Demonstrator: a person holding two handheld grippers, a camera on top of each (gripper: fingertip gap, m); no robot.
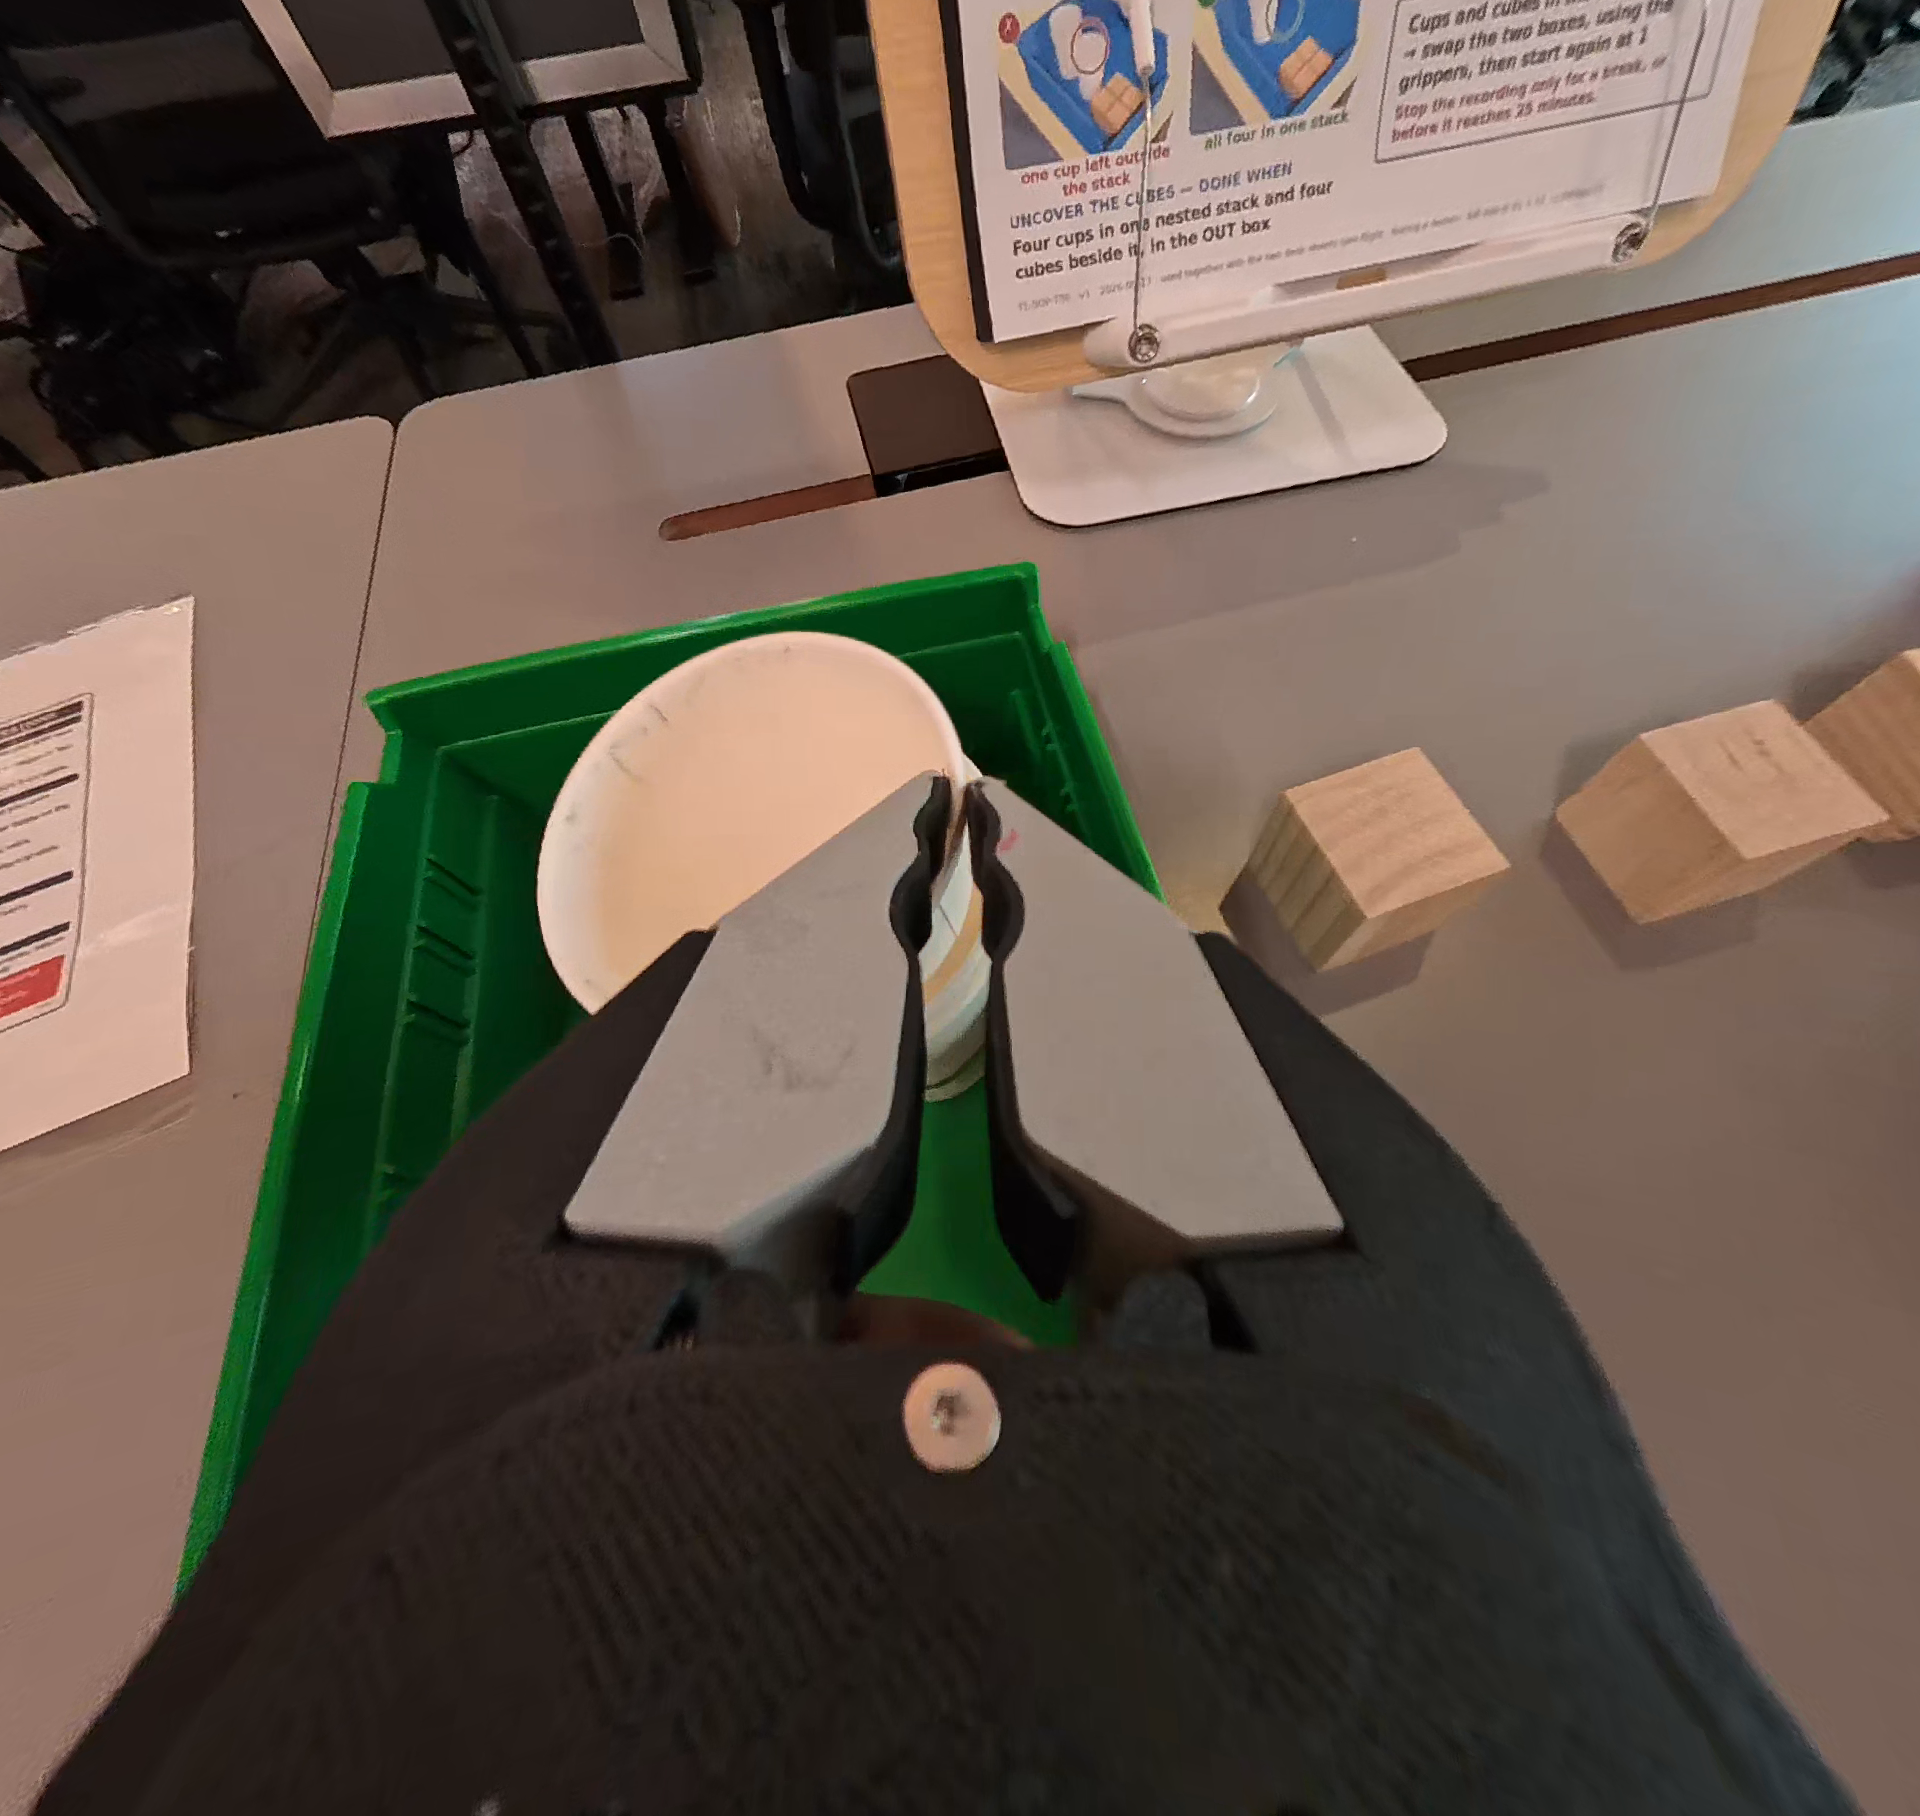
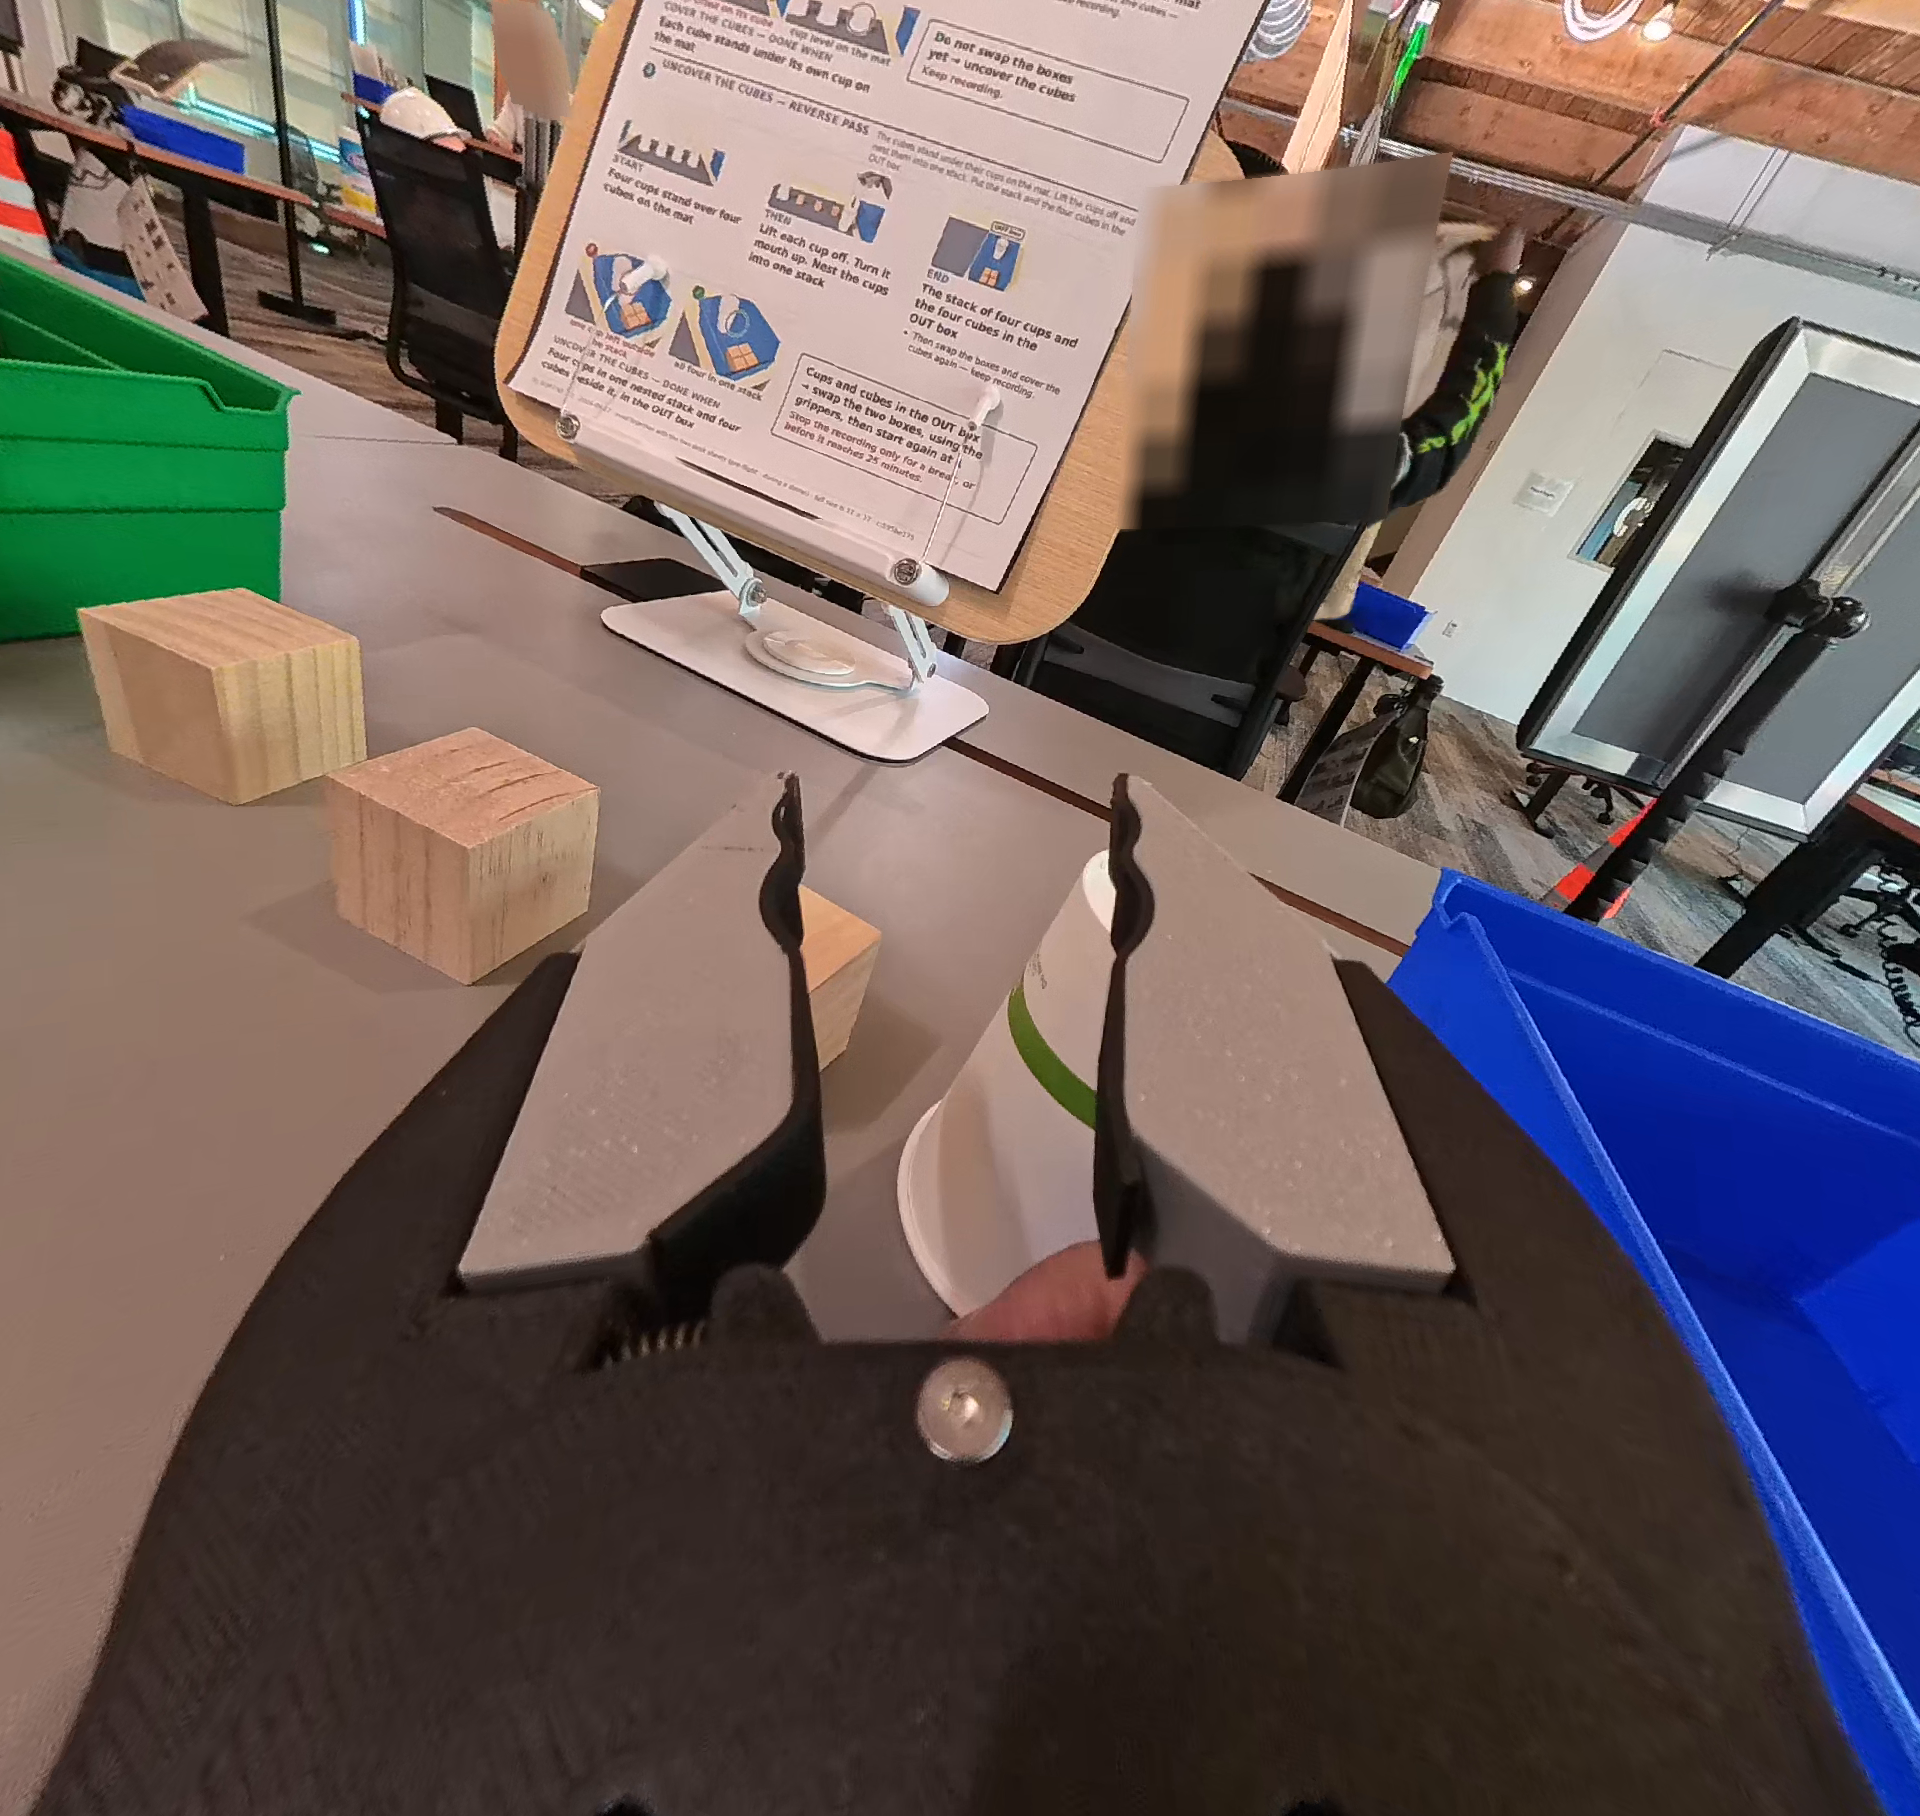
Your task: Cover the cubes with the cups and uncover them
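My left gripper is shut on the wall of a white paper cup. The cup lies tilted inside the green bin with its mouth towards me, one pad inside it and one outside. Three wooden cubes stand in a row on the grey table to the right of the bin. My right gripper is open. A white cup with a green band stands mouth down between its fingers, close to the right finger and apart from the left pad. Three cubes show to its left.
A blue bin sits at the right, close to my right gripper. A document stand on a white base is at the back of the table. A printed sheet lies left of the green bin.
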